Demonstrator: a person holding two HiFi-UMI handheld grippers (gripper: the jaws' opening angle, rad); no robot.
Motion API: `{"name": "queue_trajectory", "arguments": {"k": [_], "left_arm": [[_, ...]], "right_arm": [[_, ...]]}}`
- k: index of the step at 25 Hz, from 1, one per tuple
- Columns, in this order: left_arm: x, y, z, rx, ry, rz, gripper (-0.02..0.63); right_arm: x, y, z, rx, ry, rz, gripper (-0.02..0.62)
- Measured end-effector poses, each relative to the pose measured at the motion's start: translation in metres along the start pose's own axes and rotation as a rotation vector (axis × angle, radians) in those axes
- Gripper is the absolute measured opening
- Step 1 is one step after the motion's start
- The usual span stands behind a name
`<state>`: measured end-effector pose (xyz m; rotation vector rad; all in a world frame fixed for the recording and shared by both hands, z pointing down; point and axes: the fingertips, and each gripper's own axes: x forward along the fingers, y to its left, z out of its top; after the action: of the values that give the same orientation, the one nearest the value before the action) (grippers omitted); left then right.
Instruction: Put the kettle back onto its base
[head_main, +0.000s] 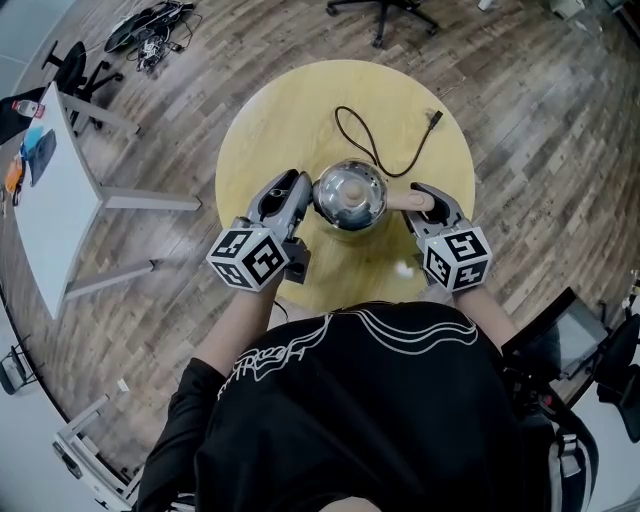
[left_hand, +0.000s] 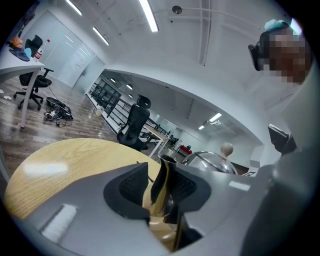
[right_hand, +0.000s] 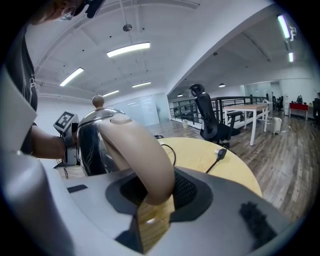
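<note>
Kettle (head_main: 350, 197): steel, upright at the middle of the round wooden table (head_main: 290, 110), pale knob (head_main: 352, 184) on its lid; what lies directly beneath it is hidden.
Left gripper (head_main: 298, 192): jaws nearly together, clamped on the kettle's narrow spout (left_hand: 161, 192) – the spout stands upright between the pads.
Right gripper (head_main: 428, 203): jaws wider, grasping the curved beige handle (right_hand: 137, 155), which fills the gap between them.
Hands: one at each side of the kettle, both low over the table's near edge.
Cord (head_main: 365, 140): black, looping over the tabletop behind the kettle – its plug (head_main: 435, 118) lies loose on the wood.
</note>
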<state>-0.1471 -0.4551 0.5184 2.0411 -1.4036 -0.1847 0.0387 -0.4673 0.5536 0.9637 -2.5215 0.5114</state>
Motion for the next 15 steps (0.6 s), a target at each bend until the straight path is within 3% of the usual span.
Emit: {"name": "queue_trajectory", "arguments": {"k": [4,8,15], "left_arm": [[-0.002,0.009,0.0,-0.004,0.004,0.058,0.144],[-0.018,0.018,-0.001,-0.009,-0.01,0.122,0.191],[-0.027,0.024,-0.003,0.011,-0.017,0.207,0.252]], "right_arm": [[0.001,-0.002,-0.001,0.003,-0.003,-0.019,0.125],[-0.008,0.004,-0.005,-0.012,-0.003,-0.07,0.178],[-0.039,0.018,-0.019,-0.005,-0.004,-0.121,0.178]]}}
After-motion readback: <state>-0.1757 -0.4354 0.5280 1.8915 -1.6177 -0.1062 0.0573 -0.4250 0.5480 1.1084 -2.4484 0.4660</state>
